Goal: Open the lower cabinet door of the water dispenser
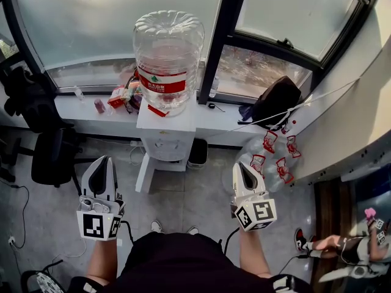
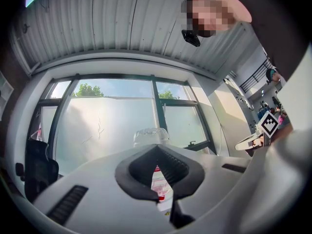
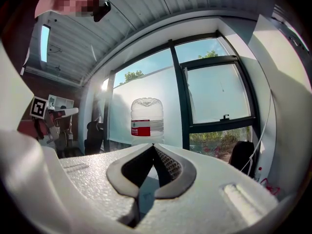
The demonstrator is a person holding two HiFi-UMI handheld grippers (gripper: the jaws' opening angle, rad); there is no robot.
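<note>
Your left gripper [image 2: 157,148]: jaws together, nothing held. Only the red label of the water bottle [image 1: 168,57] shows through the slot behind the tips.

Your right gripper [image 3: 154,146]: jaws likewise closed, on nothing.

Both grippers are held out in front of you, side by side and well apart, over the grey floor [image 1: 201,194]. Neither touches anything.

The water dispenser [image 1: 164,140] stands well beyond both, about midway between them, backed against the white window ledge [image 1: 91,118]. The large clear water bottle sits upright on top of it. You see the dispenser steeply from above, so its lower cabinet door cannot be made out and its state cannot be told.

- **Left of the dispenser:** a black office chair [image 1: 52,154].
- **On the ledge:** snack packets [image 1: 122,96] just left of the bottle, and a black bag [image 1: 278,99] further right.
- **Near your right gripper:** empty clear bottles [image 1: 269,154], on its right.
</note>
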